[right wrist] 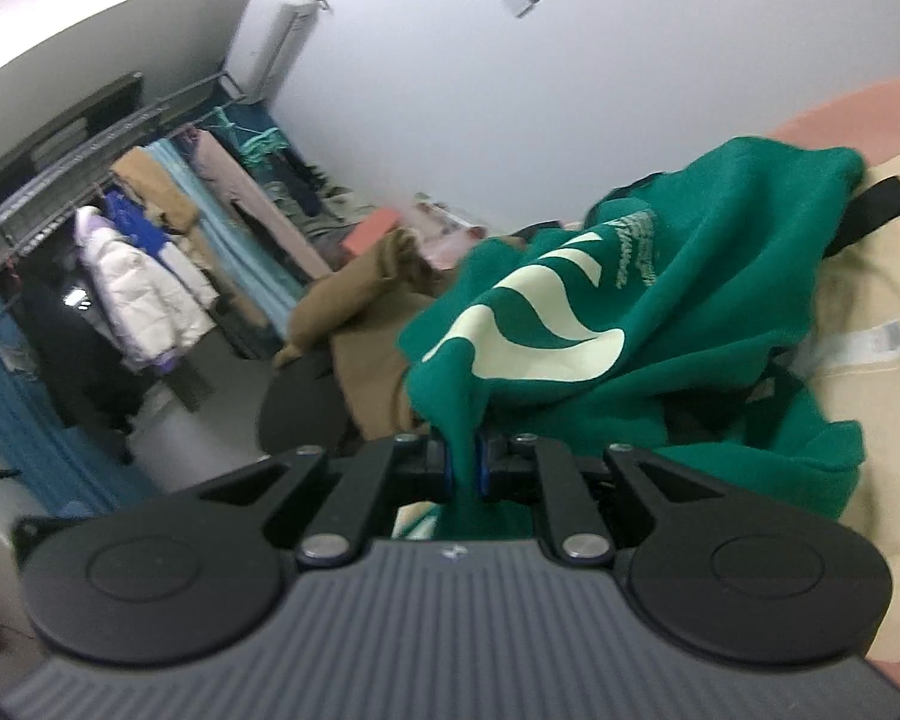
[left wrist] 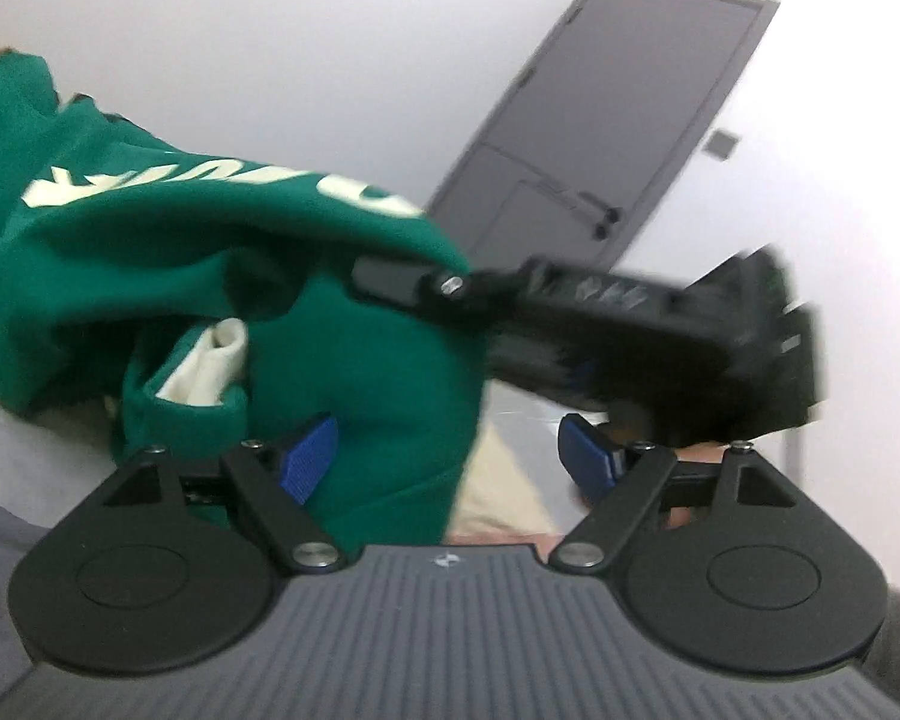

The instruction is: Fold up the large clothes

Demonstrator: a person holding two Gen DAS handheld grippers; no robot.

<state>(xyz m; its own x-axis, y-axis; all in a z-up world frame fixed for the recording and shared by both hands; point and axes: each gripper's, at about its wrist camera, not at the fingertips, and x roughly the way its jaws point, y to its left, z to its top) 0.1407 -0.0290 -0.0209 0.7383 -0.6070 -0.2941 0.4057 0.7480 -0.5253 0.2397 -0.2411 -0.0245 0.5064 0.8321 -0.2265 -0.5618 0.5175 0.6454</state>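
A large green sweatshirt with cream lettering [left wrist: 222, 276] hangs bunched in front of my left gripper [left wrist: 450, 456], whose blue-padded jaws stand wide open; green cloth hangs between them, nearer the left pad. My right gripper [right wrist: 463, 468] is shut on a fold of the green sweatshirt [right wrist: 630, 324], which trails up and right over the bed. In the left wrist view the right gripper's body [left wrist: 630, 324] is blurred above, gripping the cloth's edge.
A grey door [left wrist: 618, 120] stands in the white wall ahead of the left gripper. A brown garment [right wrist: 360, 312] lies beside the sweatshirt. A clothes rack [right wrist: 120, 228] with hanging clothes stands at the left. The beige bed cover [right wrist: 870, 420] spreads to the right.
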